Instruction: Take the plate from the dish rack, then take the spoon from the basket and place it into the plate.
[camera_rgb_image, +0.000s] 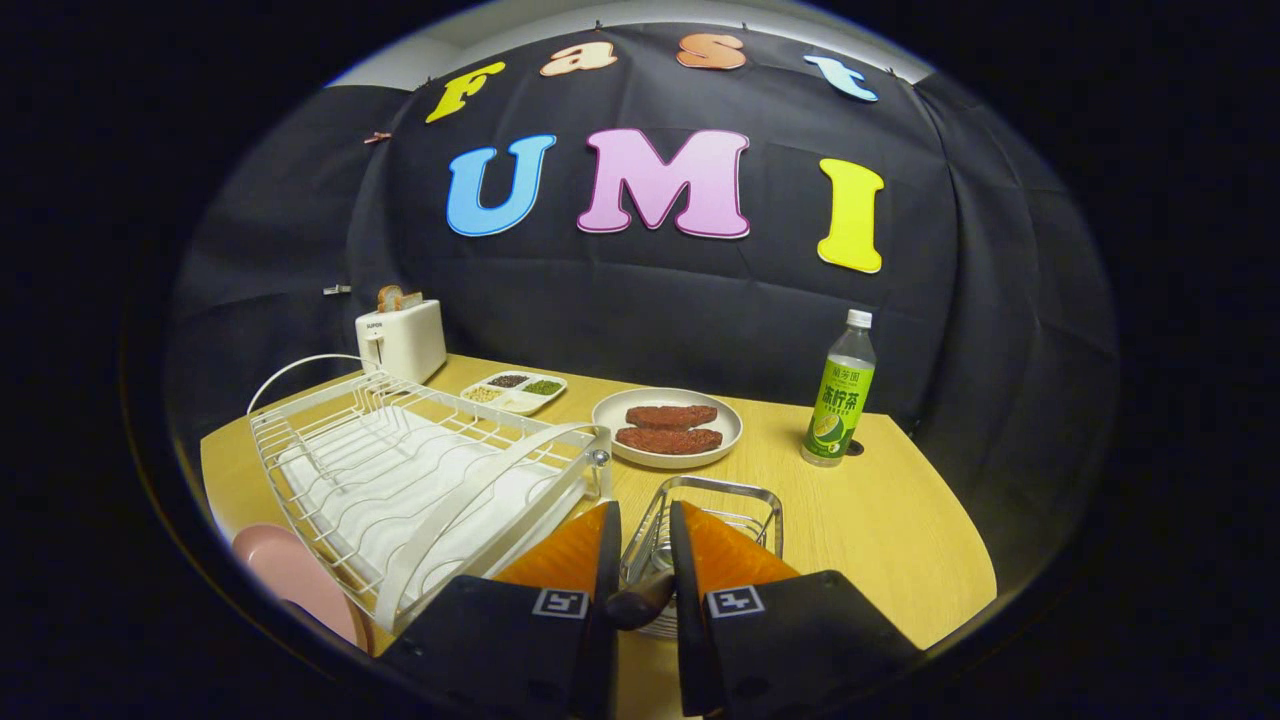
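Handheld claw (640, 530), 2 fingers (570, 550). Orange wedge-shaped pads with thin black inner edges, tapering toward the tips. Chunky matte black mounts behind, 1 per finger. Each mount tagged with 1 small square black-and-white fiducial marker near its inner corner.

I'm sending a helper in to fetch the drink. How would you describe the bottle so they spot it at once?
Start at the wooden table and look past the gripper, whose fingers are closed on a dark handle over the wire basket. Beyond the basket, beside the plate of brown patties, stands the bottle. It is the only tall upright thing there: clear, green label, white cap.
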